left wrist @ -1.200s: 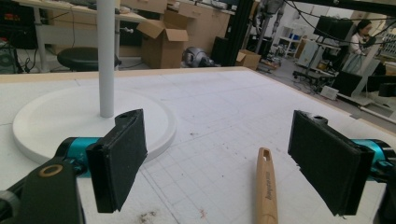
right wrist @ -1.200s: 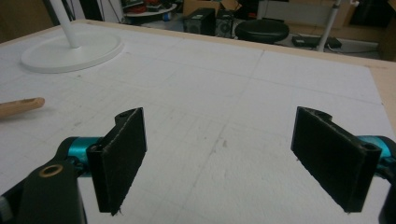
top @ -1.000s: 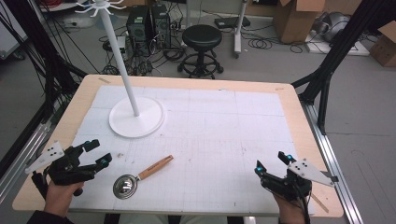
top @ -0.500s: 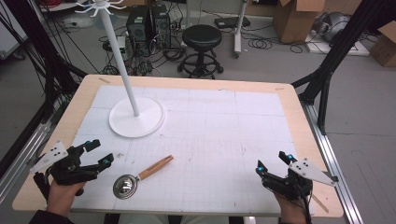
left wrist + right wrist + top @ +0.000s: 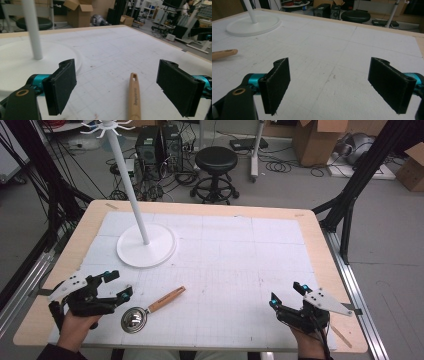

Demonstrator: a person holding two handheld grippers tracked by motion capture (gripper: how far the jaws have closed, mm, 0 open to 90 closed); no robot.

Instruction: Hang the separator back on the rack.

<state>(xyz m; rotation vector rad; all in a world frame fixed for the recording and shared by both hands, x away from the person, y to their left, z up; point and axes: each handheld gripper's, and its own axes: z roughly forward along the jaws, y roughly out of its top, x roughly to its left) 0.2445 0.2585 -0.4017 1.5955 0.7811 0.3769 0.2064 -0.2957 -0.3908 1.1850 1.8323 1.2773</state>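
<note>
Ladle (image 5: 150, 309): glossy metal bowl, matt pale wooden handle. Stand (image 5: 145, 242): smooth white plastic or painted metal. Bench (image 5: 320, 245): pale wood rim, matt white gridded sheet. Tool pads (image 5: 63, 85): rough black rubber.

Count on tabletop (image 5: 280, 227): 1 strainer ladle with wooden handle (image 5: 150, 307); 1 white rack stand on a round base (image 5: 146, 245). Hand-held grippers: 2, one left (image 5: 116, 286), one right (image 5: 286, 295). Behind the tabletop: 1 black stool (image 5: 216, 167).
</note>
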